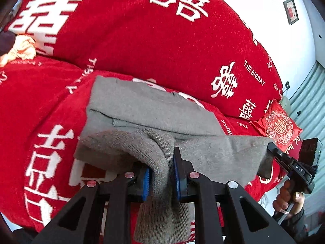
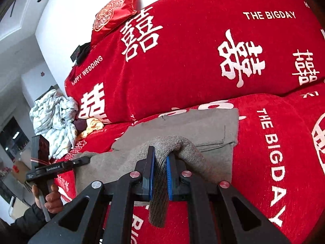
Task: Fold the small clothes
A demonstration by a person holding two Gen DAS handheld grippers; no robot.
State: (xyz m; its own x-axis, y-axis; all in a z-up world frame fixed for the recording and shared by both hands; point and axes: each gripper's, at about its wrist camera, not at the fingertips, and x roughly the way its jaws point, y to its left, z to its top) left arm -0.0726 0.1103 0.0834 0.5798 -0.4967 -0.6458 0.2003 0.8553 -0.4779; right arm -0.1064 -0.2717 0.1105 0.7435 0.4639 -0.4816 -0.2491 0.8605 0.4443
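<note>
Hands grip two handheld tools side by side, both angled downward over a red sofa cover (image 1: 142,40). Left claw (image 1: 161,174) pinches one ribbed edge of a grey knit garment (image 1: 146,105); right claw (image 2: 159,172) pinches the other, lifting that edge while the rest lies flat on the seat.

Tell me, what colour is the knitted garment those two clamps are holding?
The knitted garment is plain grey, with no pattern. It shows best in the left wrist view.
</note>
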